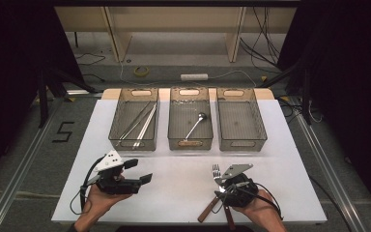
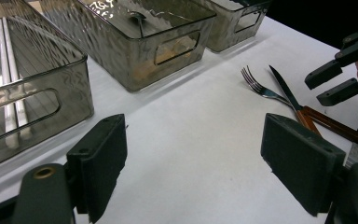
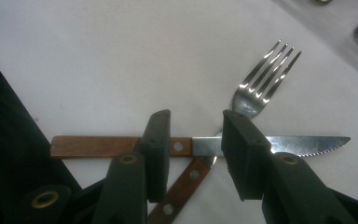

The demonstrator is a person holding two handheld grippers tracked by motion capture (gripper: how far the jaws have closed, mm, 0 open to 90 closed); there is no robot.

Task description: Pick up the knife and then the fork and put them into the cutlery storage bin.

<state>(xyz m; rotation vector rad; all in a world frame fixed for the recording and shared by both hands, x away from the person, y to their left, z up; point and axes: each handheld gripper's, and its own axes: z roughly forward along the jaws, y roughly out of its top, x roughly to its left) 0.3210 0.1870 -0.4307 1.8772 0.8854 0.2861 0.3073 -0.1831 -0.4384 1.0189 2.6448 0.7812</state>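
Observation:
A fork and a serrated knife, both with wooden handles, lie crossed on the white table top at the front right. My right gripper hangs just over the crossing, open, its pads clear of both pieces. In the left gripper view the fork and knife lie to the right, with the right gripper beyond them. My left gripper is held at the front left, wide open and empty, pointing towards the right.
Three clear bins stand in a row at the back of the table. The left bin holds long metal sticks, the middle bin a spoon, and the right bin nothing. Cables lie on the floor beyond.

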